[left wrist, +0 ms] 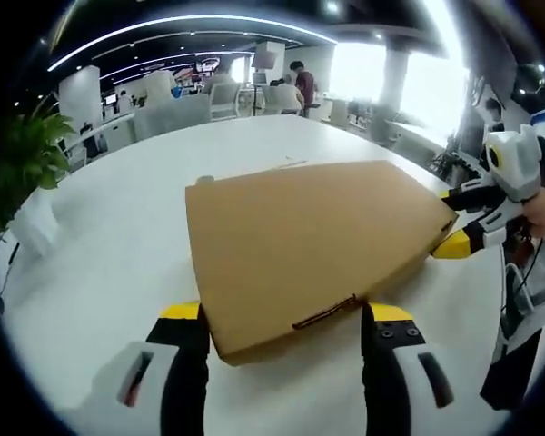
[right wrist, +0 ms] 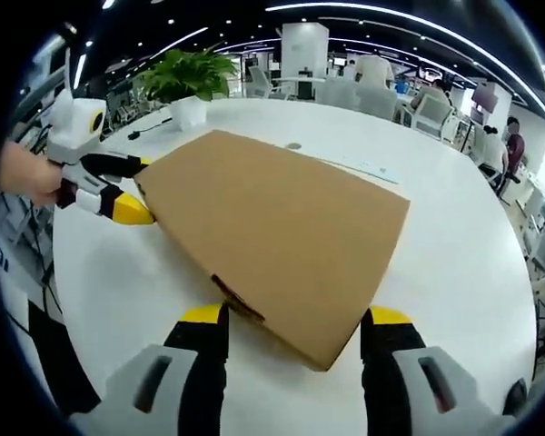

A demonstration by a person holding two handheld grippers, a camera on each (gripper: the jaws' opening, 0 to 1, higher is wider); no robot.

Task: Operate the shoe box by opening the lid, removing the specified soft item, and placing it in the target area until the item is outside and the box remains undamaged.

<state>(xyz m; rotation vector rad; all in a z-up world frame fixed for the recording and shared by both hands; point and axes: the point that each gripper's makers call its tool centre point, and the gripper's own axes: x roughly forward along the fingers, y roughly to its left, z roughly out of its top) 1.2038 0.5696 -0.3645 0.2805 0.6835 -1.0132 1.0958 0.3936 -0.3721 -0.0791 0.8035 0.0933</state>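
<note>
A brown cardboard shoe box (left wrist: 309,245) lies flat on a white round table (left wrist: 100,272) with its lid down. In the left gripper view one corner of the box sits between the yellow-tipped jaws of my left gripper (left wrist: 286,313), which stand wide apart. My right gripper (left wrist: 450,218) enters from the right, held by a hand, with its jaws on either side of the box's far right corner. In the right gripper view the box (right wrist: 282,236) points a corner between the spread jaws of my right gripper (right wrist: 297,315). My left gripper (right wrist: 138,189) straddles the box's left corner there.
A potted plant (left wrist: 23,163) (right wrist: 186,77) stands near the table's edge. A small round fitting (right wrist: 293,145) and a thin strip (right wrist: 363,170) lie on the table beyond the box. Chairs, desks and people fill the office behind.
</note>
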